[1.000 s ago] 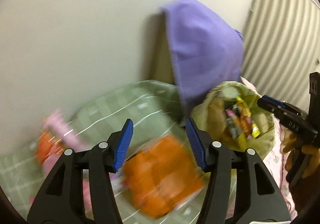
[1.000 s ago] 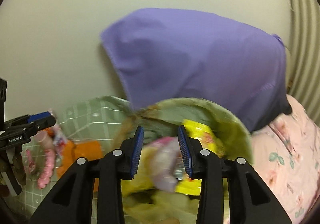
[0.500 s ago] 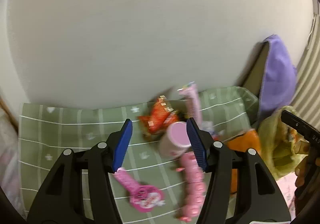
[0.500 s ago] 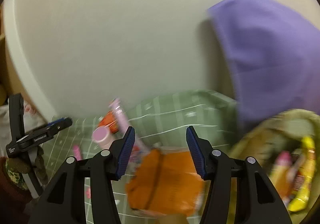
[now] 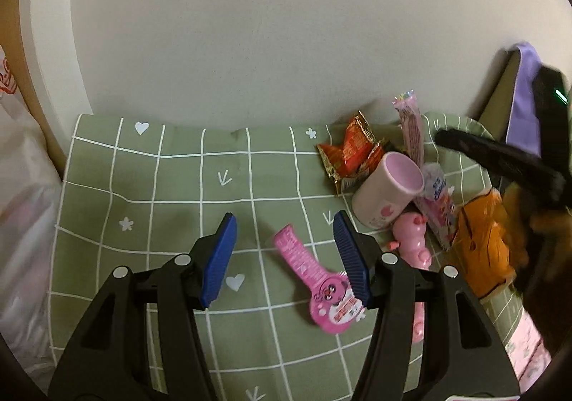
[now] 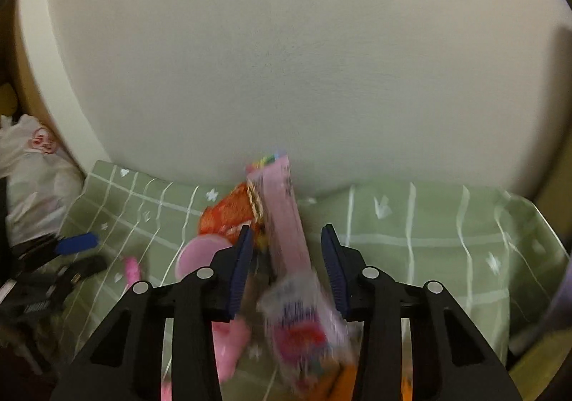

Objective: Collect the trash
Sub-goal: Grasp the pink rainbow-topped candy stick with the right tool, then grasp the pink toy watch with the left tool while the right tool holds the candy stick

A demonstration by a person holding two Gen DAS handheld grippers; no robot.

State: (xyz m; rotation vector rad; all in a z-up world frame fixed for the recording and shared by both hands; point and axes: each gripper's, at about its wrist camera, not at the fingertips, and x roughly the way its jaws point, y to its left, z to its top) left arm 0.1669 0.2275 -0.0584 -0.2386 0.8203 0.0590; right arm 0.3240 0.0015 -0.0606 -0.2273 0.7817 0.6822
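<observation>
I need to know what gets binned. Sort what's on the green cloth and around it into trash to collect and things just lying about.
Trash to collect:
red wrapper
long pink wrapper
flat pink packet
pink cup
orange bag

Just lying about:
green cloth
white plastic bag
purple fabric
pink pig toy, possibly

Dim fisheye views, right one blurred

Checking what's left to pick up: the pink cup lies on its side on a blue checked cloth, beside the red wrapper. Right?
Not quite: the cloth is green, not blue, as the left wrist view shows. The pink cup does lie on its side beside the red wrapper.
</observation>
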